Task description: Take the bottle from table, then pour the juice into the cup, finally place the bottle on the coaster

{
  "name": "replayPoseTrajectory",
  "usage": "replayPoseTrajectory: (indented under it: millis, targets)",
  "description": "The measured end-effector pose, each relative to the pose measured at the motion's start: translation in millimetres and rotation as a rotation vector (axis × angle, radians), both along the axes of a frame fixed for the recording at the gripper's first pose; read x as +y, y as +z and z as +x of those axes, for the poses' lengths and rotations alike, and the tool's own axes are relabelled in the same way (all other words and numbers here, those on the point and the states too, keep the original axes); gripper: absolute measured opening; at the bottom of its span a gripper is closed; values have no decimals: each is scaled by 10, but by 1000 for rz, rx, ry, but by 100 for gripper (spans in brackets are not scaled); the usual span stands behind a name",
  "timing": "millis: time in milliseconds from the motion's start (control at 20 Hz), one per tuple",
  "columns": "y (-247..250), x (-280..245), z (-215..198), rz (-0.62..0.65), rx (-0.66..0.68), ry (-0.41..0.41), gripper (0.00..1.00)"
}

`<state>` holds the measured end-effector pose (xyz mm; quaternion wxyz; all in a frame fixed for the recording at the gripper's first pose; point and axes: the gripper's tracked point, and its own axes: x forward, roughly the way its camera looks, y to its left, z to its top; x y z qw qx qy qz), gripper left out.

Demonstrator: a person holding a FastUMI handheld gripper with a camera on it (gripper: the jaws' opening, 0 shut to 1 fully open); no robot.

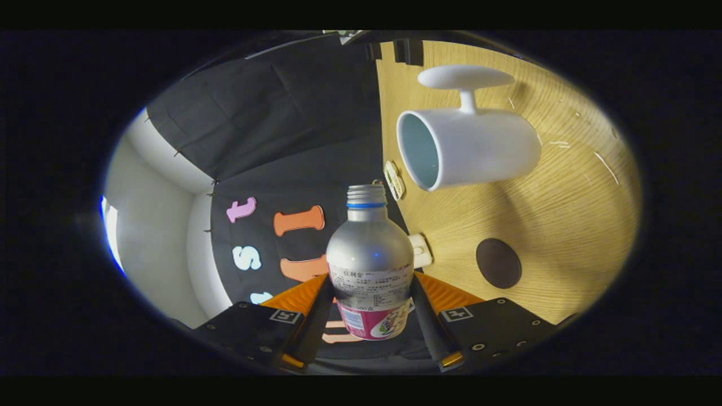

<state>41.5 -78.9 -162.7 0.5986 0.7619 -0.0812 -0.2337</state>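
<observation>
A: Fingers (316, 316) at lower centre of the frame, closed on the bottle (369, 265); one presses each flank at the label, so the gripper (369, 307) holds it firmly. Neck and open mouth point up-frame, beyond the fingertips.

B: And the table (564, 225) stands on edge along the right half?

A: The gripper is rolled hard sideways, so the wooden top reads as a vertical plane. Bottle lies near horizontal, a pouring attitude by my judgement.

B: Where is the target?

A: White cup (468, 146), upper right, its rim facing the bottle but well apart from the mouth. Dark round coaster (498, 263), lower right, just beyond the right finger; a white stand (465, 79) sits above the cup.

B: Risk?

A: Mouth not over the rim. Further tilt here would likely send juice onto the table short of the cup. A smooth metal body may also slip if the grip eases.
</observation>
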Motion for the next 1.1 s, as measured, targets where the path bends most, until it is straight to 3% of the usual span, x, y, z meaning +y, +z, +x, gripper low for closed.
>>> replayPoseTrajectory:
  millis: [1100]
  targets:
    - [52, -34, 32, 70, -47, -57, 75]
